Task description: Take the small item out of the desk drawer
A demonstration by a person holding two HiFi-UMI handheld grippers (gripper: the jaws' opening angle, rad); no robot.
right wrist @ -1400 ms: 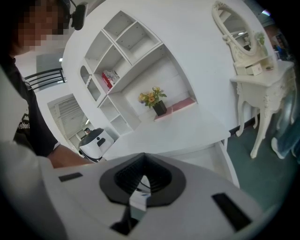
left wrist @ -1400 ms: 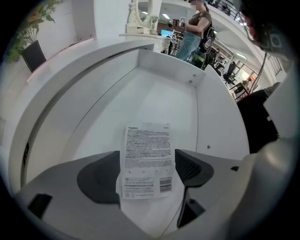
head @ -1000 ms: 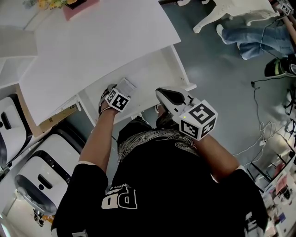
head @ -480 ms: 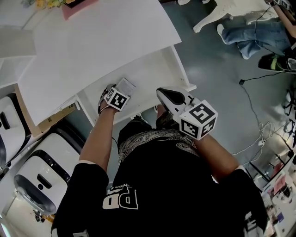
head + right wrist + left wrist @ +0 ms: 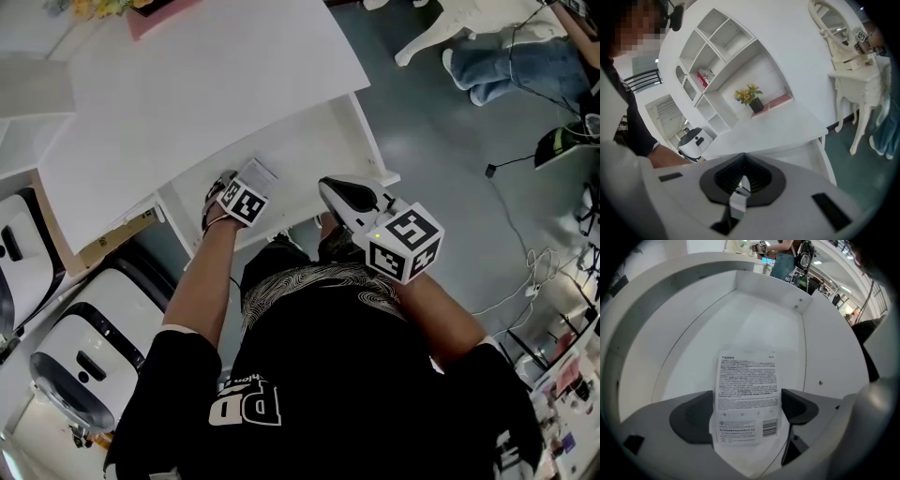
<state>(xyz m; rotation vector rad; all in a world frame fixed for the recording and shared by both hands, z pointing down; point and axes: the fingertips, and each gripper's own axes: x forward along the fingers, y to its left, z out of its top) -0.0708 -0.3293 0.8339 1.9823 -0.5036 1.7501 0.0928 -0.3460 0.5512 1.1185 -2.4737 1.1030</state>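
Note:
A white open drawer juts out from under the white desk top. Inside it lies a flat white packet with small print and a barcode, also seen in the head view as the packet. My left gripper reaches into the drawer; its jaws are opening, and the packet lies between the two dark pads without being pinched. My right gripper is shut and empty. It hovers by the drawer's front right corner as the right gripper, pointing over the desk.
White domed appliances stand on the floor to the left. A white carved chair, a seated person's legs in jeans and cables are on the grey floor to the right. A flower pot stands on a pink mat at the desk's back.
The left gripper has edged slightly to the right over the packet. The right gripper is nearly still. The seated person's legs have shifted in the background.

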